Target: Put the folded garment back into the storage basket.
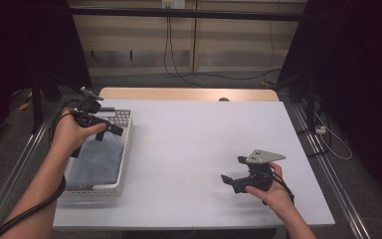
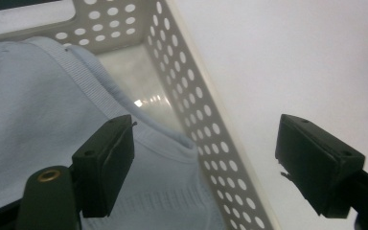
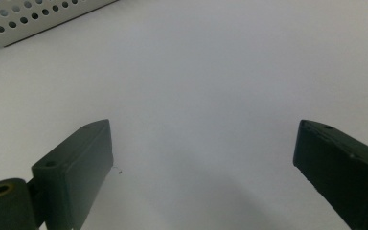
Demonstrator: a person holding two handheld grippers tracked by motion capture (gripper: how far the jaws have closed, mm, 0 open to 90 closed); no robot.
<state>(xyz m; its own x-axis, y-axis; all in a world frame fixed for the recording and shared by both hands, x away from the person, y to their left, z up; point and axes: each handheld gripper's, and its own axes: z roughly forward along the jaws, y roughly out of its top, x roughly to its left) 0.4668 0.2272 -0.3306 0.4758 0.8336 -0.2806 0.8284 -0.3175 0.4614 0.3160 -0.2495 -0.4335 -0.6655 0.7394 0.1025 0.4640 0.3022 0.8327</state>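
White table (image 1: pixel 194 149): perforated basket (image 1: pixel 124 149) holds blue cloth (image 1: pixel 97 159); both tools spread, empty.

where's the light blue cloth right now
The light blue cloth lies inside the white perforated basket at the table's left edge in the high view, just under the left tool, whose jaws stand open above it.
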